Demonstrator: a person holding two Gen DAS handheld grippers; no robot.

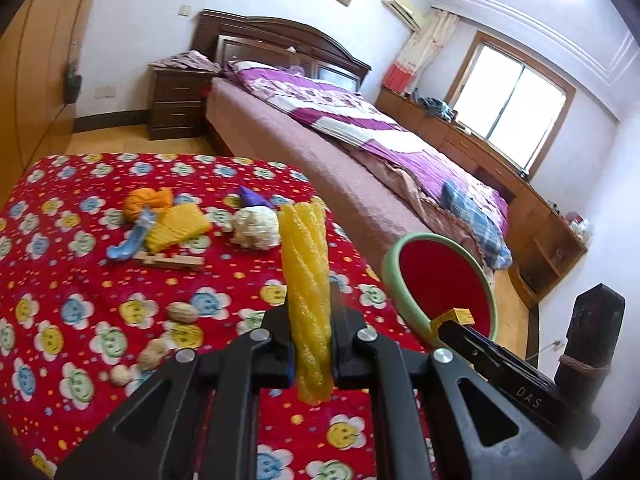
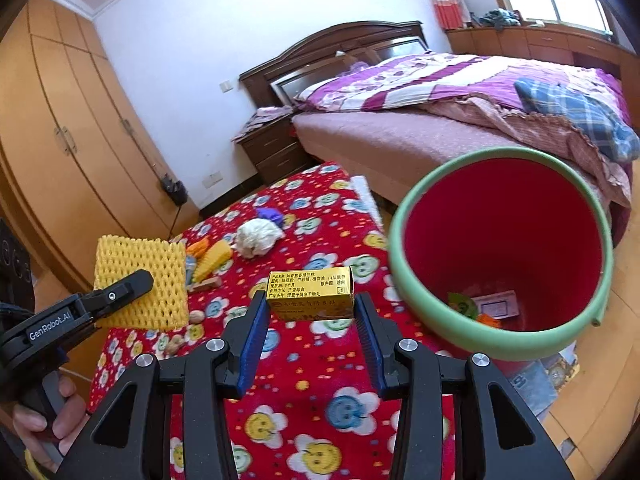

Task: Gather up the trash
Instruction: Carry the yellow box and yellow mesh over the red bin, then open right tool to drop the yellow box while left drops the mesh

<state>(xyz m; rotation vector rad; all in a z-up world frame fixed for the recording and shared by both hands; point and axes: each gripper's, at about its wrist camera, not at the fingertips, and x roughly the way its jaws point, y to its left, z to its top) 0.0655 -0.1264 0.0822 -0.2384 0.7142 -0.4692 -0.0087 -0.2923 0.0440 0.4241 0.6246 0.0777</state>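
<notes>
Your right gripper (image 2: 310,312) is clamped on the gold box (image 2: 310,294), pads pressing its two short ends, and your left gripper (image 1: 310,344) is closed tight on the yellow foam net (image 1: 306,300), which stands up between the jaws. Both loads look secure, so the step in hand is, I judge, carrying them over the bin (image 2: 404,248) and letting go.

In the right wrist view the bin's green-rimmed mouth sits at about two o'clock from the box, just beside the table (image 2: 304,368) edge and tilted towards you, with a few scraps already at the bottom. Bring the box over the red interior before you part the jaws; released at the near rim, it could bounce onto the floor.

In the left wrist view the bin lies at about three o'clock from the net. The net is light and springy, so it may cling to a pad; get well inside the rim and open wide. Keep the two grippers apart at the mouth, right one first.

More trash waits on the table: a white paper wad (image 1: 256,226), an orange wad (image 1: 146,202) and nut shells (image 1: 182,312) at about ten o'clock.
</notes>
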